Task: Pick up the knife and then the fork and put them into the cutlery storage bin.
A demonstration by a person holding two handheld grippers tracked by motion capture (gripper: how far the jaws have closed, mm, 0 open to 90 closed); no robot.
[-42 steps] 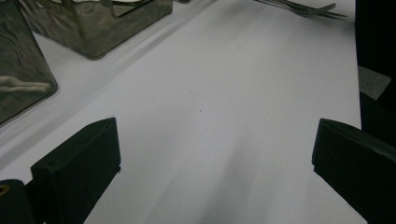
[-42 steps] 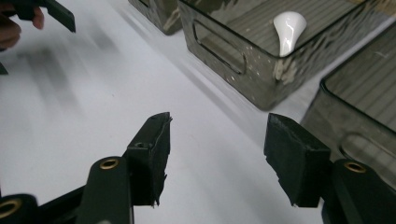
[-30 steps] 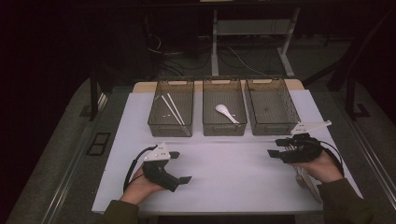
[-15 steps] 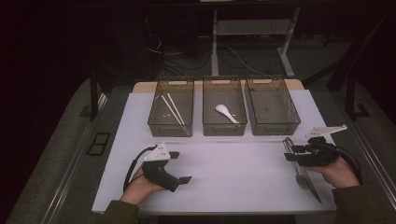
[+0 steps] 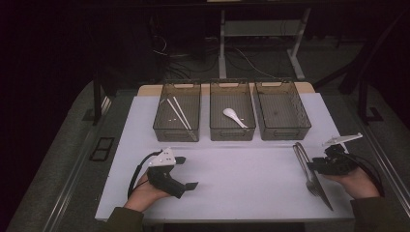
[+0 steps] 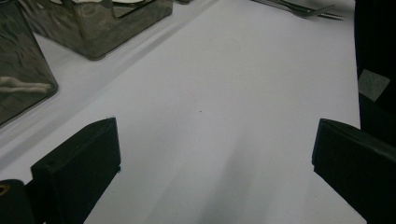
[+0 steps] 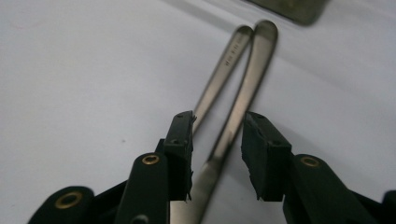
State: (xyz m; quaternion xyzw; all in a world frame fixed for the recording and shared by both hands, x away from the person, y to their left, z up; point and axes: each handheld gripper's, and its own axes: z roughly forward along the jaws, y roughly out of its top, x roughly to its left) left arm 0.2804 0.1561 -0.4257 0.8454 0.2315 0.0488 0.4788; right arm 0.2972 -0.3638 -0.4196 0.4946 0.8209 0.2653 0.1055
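Note:
Two metal utensils (image 5: pixel 309 170) lie side by side near the table's right edge; their handles (image 7: pixel 243 70) run away from me in the right gripper view. My right gripper (image 5: pixel 313 166) is low over them, and in its own view the right gripper (image 7: pixel 217 154) is open, its jaws straddling the right-hand handle with a small gap on each side. The other handle passes behind its left finger (image 7: pixel 180 149). My left gripper (image 5: pixel 186 172) rests at the front left of the white table (image 5: pixel 241 164); its own view shows the left gripper (image 6: pixel 215 172) wide open over bare table.
Three clear bins stand in a row at the back: the left bin (image 5: pixel 162 123) holds chopsticks (image 5: pixel 180 115), the middle bin (image 5: pixel 215 126) a white spoon (image 5: pixel 233 117), the right bin (image 5: pixel 303 121) nothing I can make out. The table's right edge lies close behind my right hand.
My right gripper has moved to the right and slightly nearer me, coming down over the metal utensils. The left gripper has stayed put.

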